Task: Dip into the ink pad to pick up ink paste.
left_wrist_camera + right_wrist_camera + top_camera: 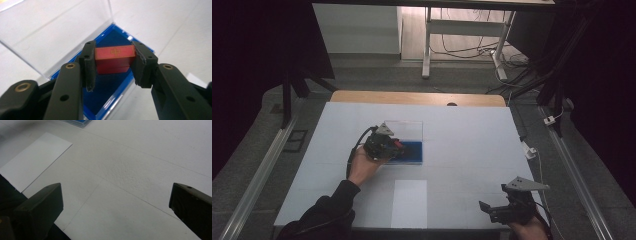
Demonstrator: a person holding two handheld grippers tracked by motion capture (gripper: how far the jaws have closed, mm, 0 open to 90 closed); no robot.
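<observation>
The widest thing seen is the counter (462, 150), covered in a pale white sheet, with a strip of bare wood exposed at its far edge; beyond it a grey floor, the white legs of another desk and loose cables are seen, and dark frames stand at both sides. One white sheet of paper (409, 202) is laid flat on the counter, between the two grippers and nearer the person than the left one. One shallow box with a blue lining (110, 87) is placed directly under the left gripper (113, 58), and its clear lid (50, 32) is raised upright beyond the jaws. The left gripper is clenched on one red block (113, 56), which bears a small gold mark on its top face; the block is pressed at both ends by the pads and is held over the blue lining, though whether it touches the lining cannot be told. The right gripper (116, 202) is released, its jaws spread wide with nothing between them, and it is held low above bare counter, well apart from the box. Two grippers, one box, one block and one sheet are counted.
</observation>
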